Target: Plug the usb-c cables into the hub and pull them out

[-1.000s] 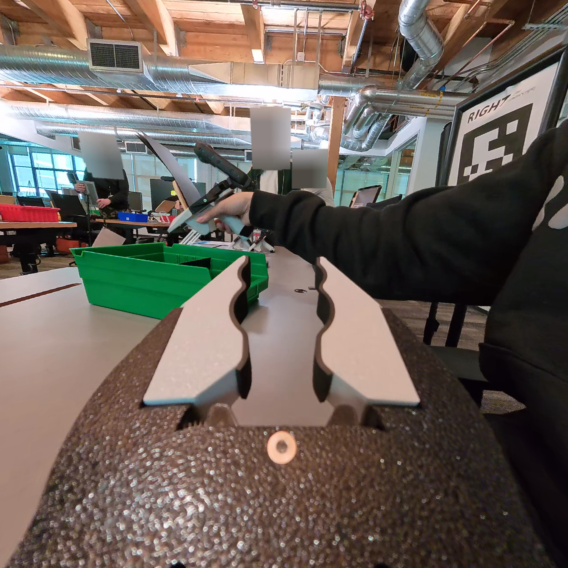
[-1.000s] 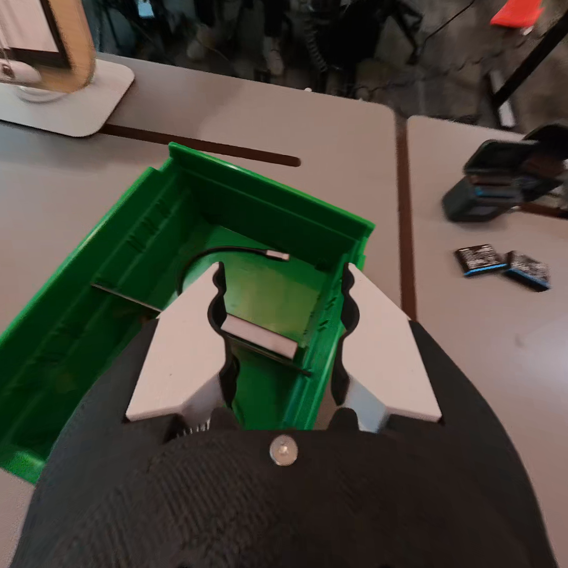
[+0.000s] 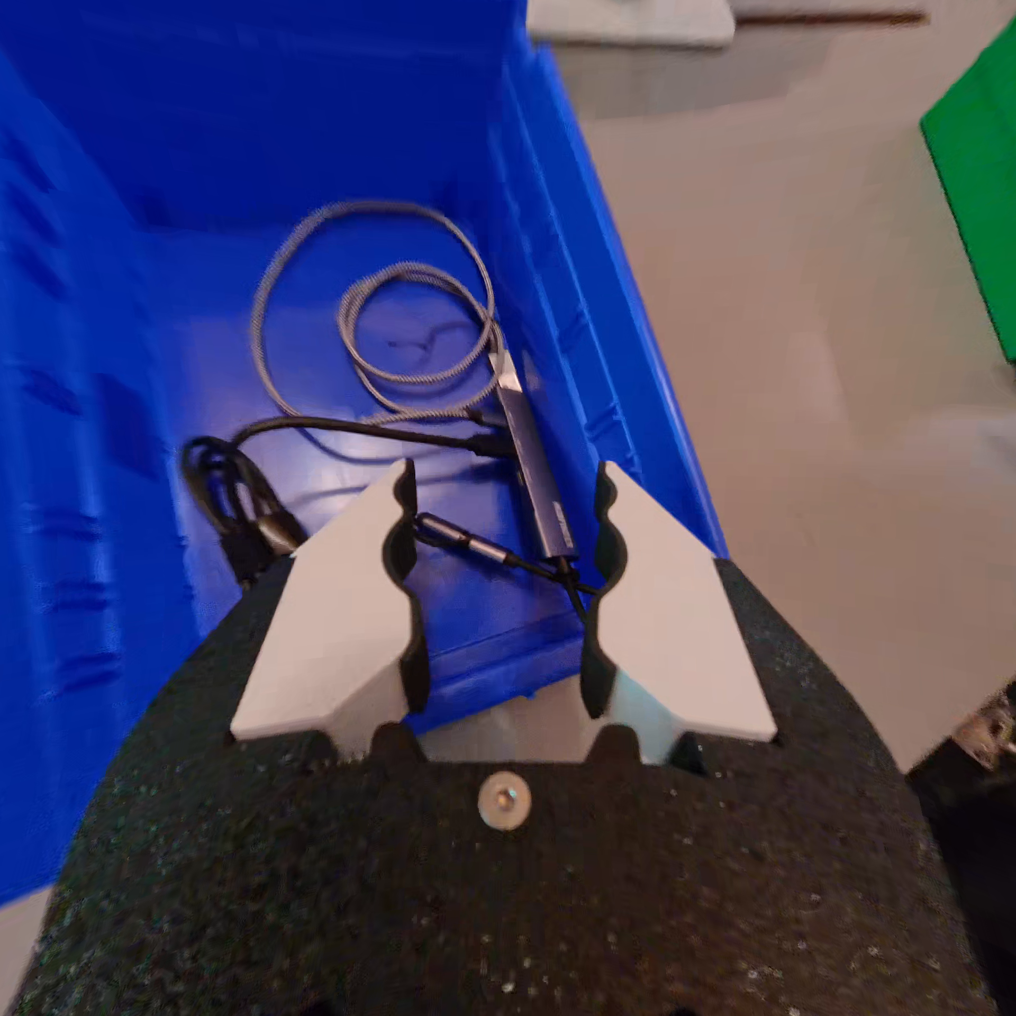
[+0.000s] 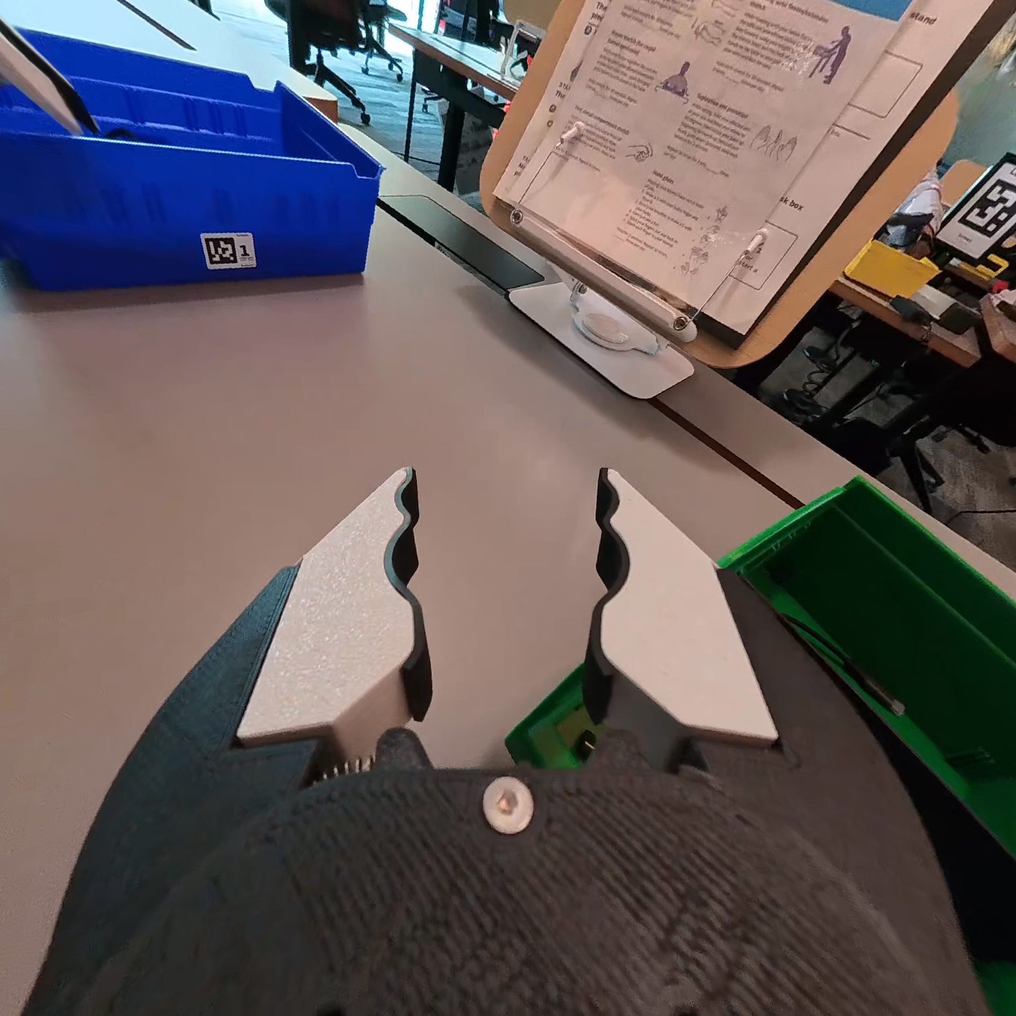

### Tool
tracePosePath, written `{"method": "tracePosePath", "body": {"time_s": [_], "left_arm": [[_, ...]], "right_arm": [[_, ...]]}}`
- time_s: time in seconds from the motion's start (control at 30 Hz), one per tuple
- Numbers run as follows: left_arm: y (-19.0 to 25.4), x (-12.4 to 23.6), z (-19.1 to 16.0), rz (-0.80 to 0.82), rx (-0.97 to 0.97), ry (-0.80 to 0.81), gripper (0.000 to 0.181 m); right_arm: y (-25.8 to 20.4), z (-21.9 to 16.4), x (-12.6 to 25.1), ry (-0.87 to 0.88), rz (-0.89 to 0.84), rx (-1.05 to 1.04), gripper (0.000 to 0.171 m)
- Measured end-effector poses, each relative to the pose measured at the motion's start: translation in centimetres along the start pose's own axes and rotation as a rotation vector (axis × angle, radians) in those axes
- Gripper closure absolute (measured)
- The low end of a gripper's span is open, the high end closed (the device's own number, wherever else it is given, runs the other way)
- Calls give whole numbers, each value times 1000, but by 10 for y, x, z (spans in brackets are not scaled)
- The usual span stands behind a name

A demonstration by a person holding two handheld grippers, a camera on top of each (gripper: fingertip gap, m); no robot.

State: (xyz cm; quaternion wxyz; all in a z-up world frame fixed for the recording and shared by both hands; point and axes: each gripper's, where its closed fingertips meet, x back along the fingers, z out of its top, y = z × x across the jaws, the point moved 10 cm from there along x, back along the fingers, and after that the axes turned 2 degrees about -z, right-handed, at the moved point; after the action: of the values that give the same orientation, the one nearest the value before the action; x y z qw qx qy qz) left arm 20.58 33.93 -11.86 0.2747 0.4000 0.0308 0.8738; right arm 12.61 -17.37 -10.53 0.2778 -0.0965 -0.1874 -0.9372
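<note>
While the grey table (image 4: 330,396) carries both bins, the blue bin (image 3: 165,165) holds all the task items. Left gripper (image 3: 503,473) hangs over its near end, jaws spread wide and holding nothing. Between and just beyond its fingertips, the slim grey hub (image 3: 536,467) lies along the bin's right wall. A black usb-c cable (image 3: 352,426) and a braided grey cable (image 3: 308,275), loosely coiled, both reach the hub's side; whether they are fully seated cannot be told through blur. A bundled black cable (image 3: 236,495) lies left of the fingers.

Right gripper (image 4: 506,478) hovers above bare tabletop, jaws wide, empty. Only its view shows the green bin (image 4: 879,594) interior, the document stand (image 4: 687,165) and the blue bin's outer sticker (image 4: 228,251).
</note>
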Motion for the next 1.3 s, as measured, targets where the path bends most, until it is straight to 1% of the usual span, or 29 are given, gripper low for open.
{"method": "tracePosePath", "body": {"time_s": [0.13,0.23,0.27,0.3,0.33,0.37,0.4,0.47,0.57,0.63,0.73,0.8,0.83,0.87,0.9,0.93,1.0,1.03,1.07,1.13,1.17,1.2,1.23,1.3], "left_arm": [[-10,-35,-8,-26,42,-185,119],[-13,-55,-14,-114,71,-304,131],[-15,-61,-14,-130,74,-334,126],[-17,-64,-13,-153,68,-341,127],[-19,-64,-11,-194,65,-353,133],[-18,-62,-9,-258,67,-362,154],[-17,-59,-5,-320,63,-345,169],[-15,-50,-5,-356,-38,-353,169],[-10,-32,-3,-386,-122,-281,171],[-8,-14,6,-385,-143,-170,172],[2,21,26,-287,-260,-34,173],[14,46,42,-203,-340,37,179],[24,59,53,-203,-366,109,181],[36,73,63,-259,-381,194,181],[46,85,72,-275,-381,248,181],[51,94,79,-221,-378,274,181],[51,101,87,-35,-361,310,178],[48,98,88,23,-335,324,177],[44,91,85,30,-295,305,175],[38,66,72,-44,-182,152,172],[35,49,63,-67,-142,45,155],[31,32,54,-55,-134,-44,142],[28,15,46,-27,-144,-102,138],[25,-16,35,-29,-158,-196,142]], "right_arm": [[-7,-2,4,-20,16,26,106],[-12,-2,7,-36,23,32,106],[-13,-1,9,-35,21,36,106],[-15,-1,11,-34,22,39,107],[-17,0,13,-33,26,41,107],[-20,0,15,-32,29,46,107],[-22,0,18,-35,31,54,107],[-24,0,25,-49,22,84,106],[-24,-1,40,-60,2,127,106],[-22,-2,51,-46,-19,113,106],[-19,0,70,-12,-57,80,106],[-20,4,83,27,-75,56,107],[-20,6,88,50,-81,43,107],[-21,8,93,73,-85,29,108],[-23,9,97,92,-81,20,108],[-26,10,101,102,-74,19,109],[-29,8,107,88,-80,39,108],[-30,7,111,70,-91,54,108],[-30,6,115,53,-102,71,108],[-31,4,126,36,-120,101,107],[-30,4,131,36,-125,109,107],[-30,3,137,41,-129,110,107],[-28,2,141,48,-134,103,107],[-23,1,148,66,-154,71,108]]}}
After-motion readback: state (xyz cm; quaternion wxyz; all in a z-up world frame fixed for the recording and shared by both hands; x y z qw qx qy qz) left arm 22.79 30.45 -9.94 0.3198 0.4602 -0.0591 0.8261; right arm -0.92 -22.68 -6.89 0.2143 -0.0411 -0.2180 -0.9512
